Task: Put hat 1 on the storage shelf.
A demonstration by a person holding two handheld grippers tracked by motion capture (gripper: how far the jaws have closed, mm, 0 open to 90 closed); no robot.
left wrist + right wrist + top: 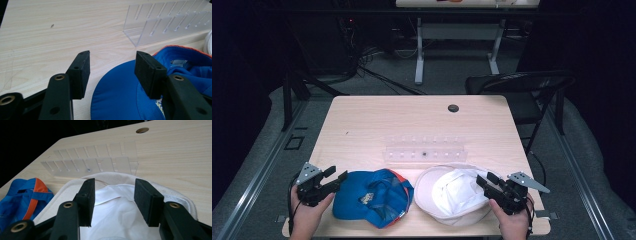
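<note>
A blue cap (372, 196) with orange trim lies upside down near the table's front edge, left of centre. Beside it on the right lies a white cap (452, 192), also upside down. My left gripper (337, 176) hovers at the blue cap's left edge, jaws open; in the left gripper view the blue brim (117, 95) lies below and between its open jaws (112, 67). My right gripper (484, 180) is at the white cap's right side, open; in the right gripper view the white cap (117, 207) lies under its jaws (114, 195). Neither holds anything.
A clear acrylic slotted rack (424, 151) stands mid-table behind the caps, seen also as the rack (165, 22) and the rack (95, 161). A cable hole (453, 108) sits at the far side. A black chair (522, 95) stands off the table's right far corner.
</note>
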